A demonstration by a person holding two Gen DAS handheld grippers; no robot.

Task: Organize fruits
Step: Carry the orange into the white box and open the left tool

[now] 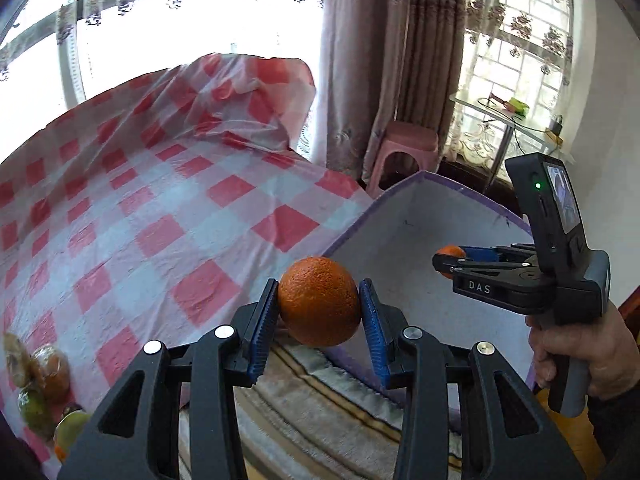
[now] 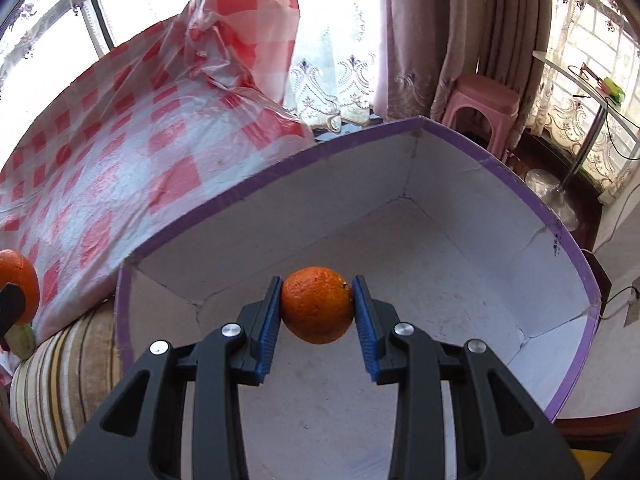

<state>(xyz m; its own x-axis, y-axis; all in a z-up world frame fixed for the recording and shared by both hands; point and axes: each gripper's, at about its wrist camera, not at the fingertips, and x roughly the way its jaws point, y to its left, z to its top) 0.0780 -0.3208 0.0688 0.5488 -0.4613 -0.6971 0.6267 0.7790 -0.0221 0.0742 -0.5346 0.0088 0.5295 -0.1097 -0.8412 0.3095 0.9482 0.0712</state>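
Note:
My left gripper (image 1: 319, 308) is shut on an orange (image 1: 319, 301) and holds it just outside the near left rim of a purple-edged white box (image 1: 420, 216). My right gripper (image 2: 317, 310) is shut on a second orange (image 2: 318, 304) and holds it above the box's bare white floor (image 2: 440, 280). The right gripper also shows in the left wrist view (image 1: 450, 262), over the box. The left orange shows at the left edge of the right wrist view (image 2: 18, 280).
A red and white checked plastic cloth (image 1: 140, 208) covers the table left of the box. Several other fruits (image 1: 40, 384) lie at its near left edge. A striped cushion (image 2: 60, 368) lies under the box. A pink stool (image 1: 400, 148) and a glass side table (image 1: 504, 116) stand behind.

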